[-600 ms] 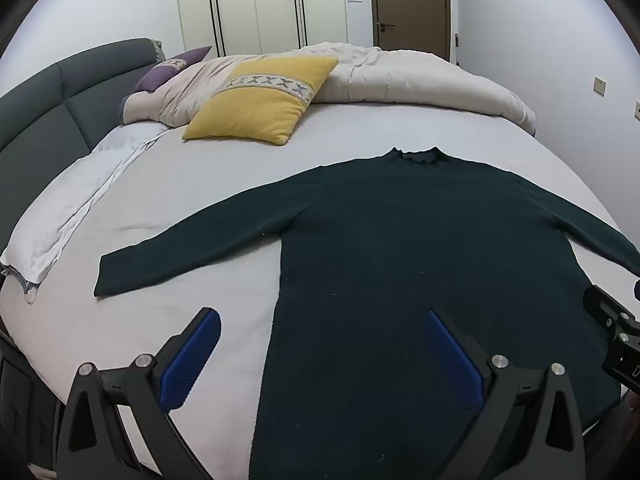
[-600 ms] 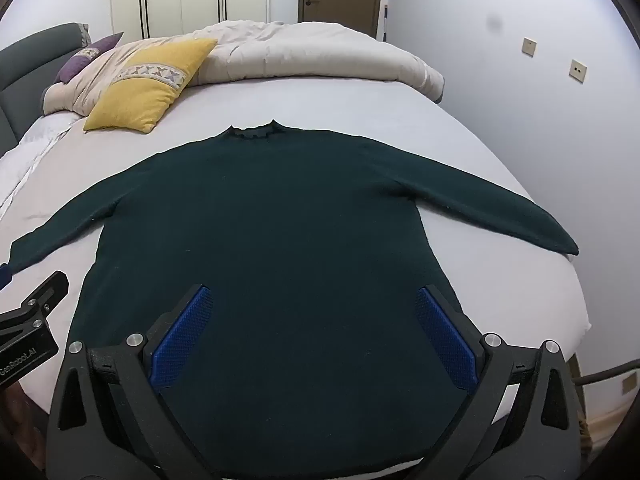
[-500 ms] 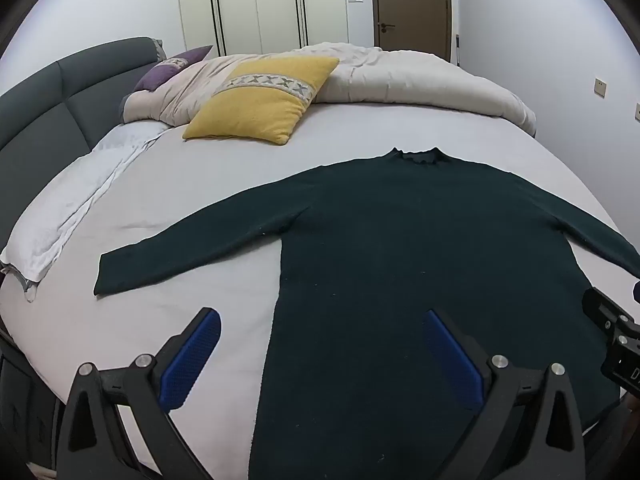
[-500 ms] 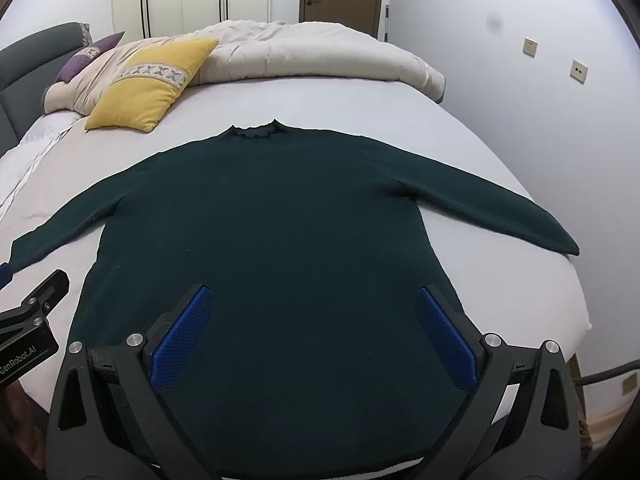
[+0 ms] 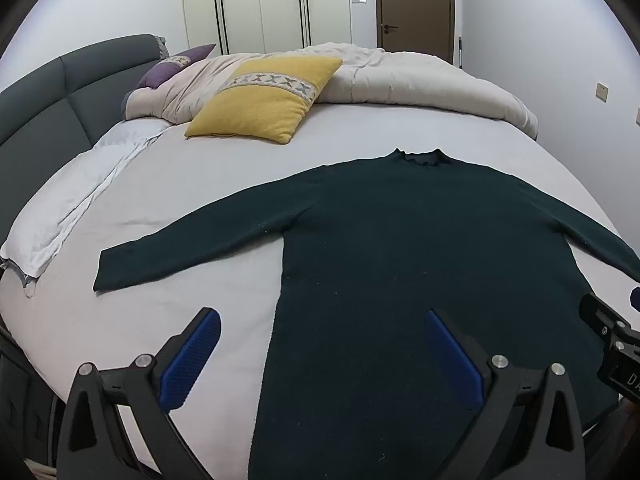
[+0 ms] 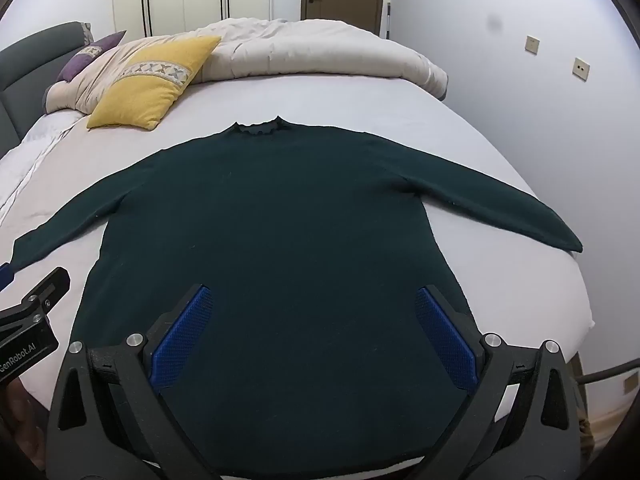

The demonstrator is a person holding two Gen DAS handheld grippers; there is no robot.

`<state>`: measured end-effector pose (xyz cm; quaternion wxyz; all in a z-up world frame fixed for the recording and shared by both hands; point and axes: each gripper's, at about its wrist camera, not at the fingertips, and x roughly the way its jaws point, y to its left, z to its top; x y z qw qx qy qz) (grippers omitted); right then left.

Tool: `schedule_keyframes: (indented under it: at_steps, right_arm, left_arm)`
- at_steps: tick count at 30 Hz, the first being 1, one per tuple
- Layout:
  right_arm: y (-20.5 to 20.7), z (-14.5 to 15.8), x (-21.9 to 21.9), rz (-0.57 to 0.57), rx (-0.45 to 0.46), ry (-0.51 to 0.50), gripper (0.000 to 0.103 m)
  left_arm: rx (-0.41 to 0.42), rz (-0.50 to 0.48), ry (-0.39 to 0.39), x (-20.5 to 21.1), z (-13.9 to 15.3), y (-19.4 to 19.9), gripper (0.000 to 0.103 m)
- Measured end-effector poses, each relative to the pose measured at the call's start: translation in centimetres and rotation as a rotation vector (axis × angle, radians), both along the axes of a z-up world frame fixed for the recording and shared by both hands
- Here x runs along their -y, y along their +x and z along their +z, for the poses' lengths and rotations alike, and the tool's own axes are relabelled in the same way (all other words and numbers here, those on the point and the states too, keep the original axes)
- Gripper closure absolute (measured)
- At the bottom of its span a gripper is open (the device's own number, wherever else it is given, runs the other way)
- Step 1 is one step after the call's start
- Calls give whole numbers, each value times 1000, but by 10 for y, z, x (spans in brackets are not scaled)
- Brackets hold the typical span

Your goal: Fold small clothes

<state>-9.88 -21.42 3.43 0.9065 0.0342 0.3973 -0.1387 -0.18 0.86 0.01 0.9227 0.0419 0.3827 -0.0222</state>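
Observation:
A dark green long-sleeved sweater [image 5: 400,248] lies flat on the bed, collar at the far side, both sleeves spread out; it also shows in the right wrist view [image 6: 280,232]. My left gripper [image 5: 320,336] is open and empty above the sweater's lower left edge. My right gripper [image 6: 314,312] is open and empty above the sweater's lower body. Each gripper shows at the edge of the other's view. The hem is partly hidden behind the fingers.
A yellow cushion [image 5: 264,100] and a rolled beige duvet [image 5: 420,80] lie at the far side of the bed. A grey headboard [image 5: 44,108] is at the left. A white pillow [image 5: 64,204] lies along the left edge. The bed's right edge [image 6: 580,280] drops off beside the right sleeve.

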Motion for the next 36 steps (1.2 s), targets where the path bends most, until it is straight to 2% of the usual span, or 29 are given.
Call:
schedule_keyframes:
  at_steps: [36]
  right_arm:
    - [2, -7, -5, 11, -9, -2, 0]
  left_arm:
    - [1, 8, -12, 0, 1, 1, 0]
